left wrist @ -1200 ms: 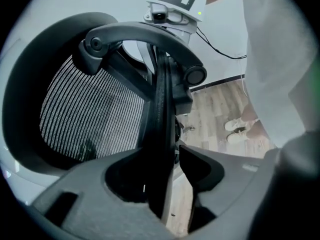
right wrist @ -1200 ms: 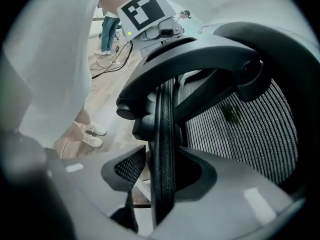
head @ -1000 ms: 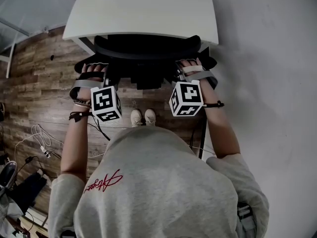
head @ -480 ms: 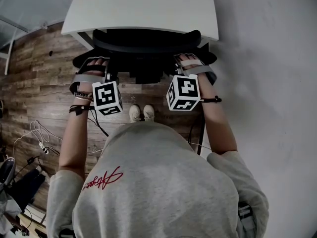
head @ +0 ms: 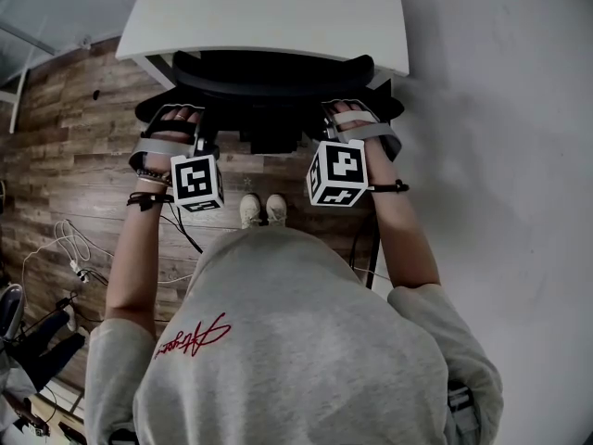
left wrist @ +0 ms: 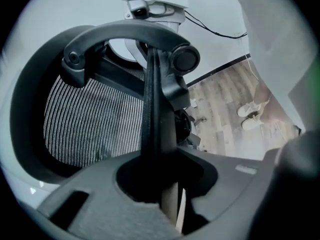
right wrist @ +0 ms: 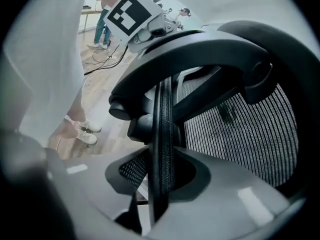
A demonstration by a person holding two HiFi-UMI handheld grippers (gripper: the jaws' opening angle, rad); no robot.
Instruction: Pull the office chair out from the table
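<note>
The black mesh office chair (head: 273, 72) stands tucked under the white table (head: 269, 17), with only its backrest top showing in the head view. My left gripper (head: 174, 123) is on the backrest's left side edge. In the left gripper view the backrest rim (left wrist: 152, 109) runs straight down between the jaws of that gripper (left wrist: 161, 186), which are closing onto it. My right gripper (head: 347, 119) is on the right side edge. There the rim (right wrist: 164, 124) sits clamped between its jaws (right wrist: 161, 184), beside the mesh (right wrist: 240, 129).
The person's shoes (head: 263, 209) stand on the wood floor just behind the chair. Loose cables (head: 74, 258) lie on the floor at the left. A pale wall (head: 500, 156) fills the right side. People stand far off (right wrist: 105, 24) in the right gripper view.
Both grippers have stayed at the backrest's side edges, and their marker cubes have shifted slightly in view. The chair is where it was under the table.
</note>
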